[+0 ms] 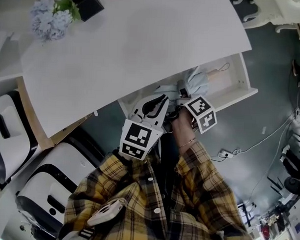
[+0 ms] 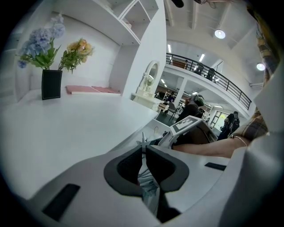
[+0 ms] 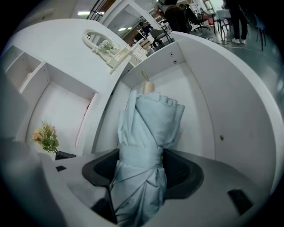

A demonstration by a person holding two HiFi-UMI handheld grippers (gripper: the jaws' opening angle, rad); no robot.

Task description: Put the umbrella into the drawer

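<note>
The folded light-blue umbrella [image 1: 196, 80] lies lengthwise over the open white drawer [image 1: 241, 90] under the desk's right end, its wooden handle [image 1: 218, 73] pointing to the drawer's far end. My right gripper [image 1: 184, 97] is shut around the umbrella's strapped middle [image 3: 148, 128], and the handle [image 3: 147, 86] points into the drawer [image 3: 191, 93]. My left gripper [image 1: 163, 102] is shut on a thin fold of the umbrella's fabric [image 2: 147, 182] at the near end. The right gripper's marker cube [image 2: 186, 124] shows just beyond the left gripper [image 2: 144, 148].
The white desk top [image 1: 133, 47] overhangs the drawer's back. A black vase with flowers [image 1: 58, 11] stands at its far left corner, with pink books [image 2: 91, 90] and a small mirror [image 2: 150, 79] further along. White chairs [image 1: 14, 132] stand left; a cable and socket strip [image 1: 226, 153] lie on the floor.
</note>
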